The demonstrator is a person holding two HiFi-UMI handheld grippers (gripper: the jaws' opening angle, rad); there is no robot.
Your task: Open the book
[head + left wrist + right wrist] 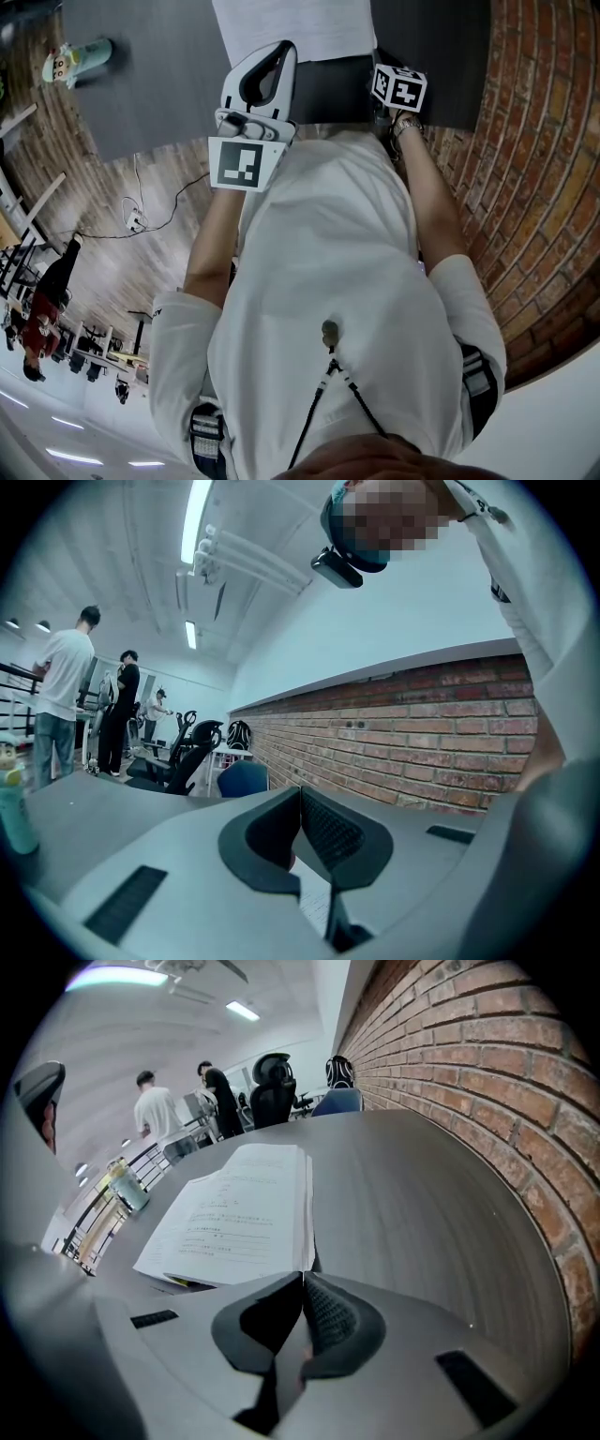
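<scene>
right gripper view looks down along the right gripper (302,1276), whose dark ribbed pads are pressed flat together with nothing between them; just beyond its tips lies the thick white paperbound book (234,1213), flat on the smooth grey table (422,1204), close to the table's near edge and well clear of the edge that runs along the red brick wall (487,1101); the book's right-hand side lines up almost exactly with the jaw tips; its top sheet carries lines of print, and i cannot tell whether that sheet is a cover or an inner page, nor which side the spine is on.

the left gripper (300,791) points roughly level toward the wall, its pads also closed tip to tip and apparently gripping nothing; a strip of white paper shows below them.

the step in hand looks like the approach to the book's edge; to do it well the right jaws would need to part a little, slip one pad under only the top sheet at the near corner, pinch lightly and swing it over; the left gripper could steady the block of pages.

counts: one book; two grippers; one teal plastic bottle (127,1185) toward the table's far left corner.
</scene>
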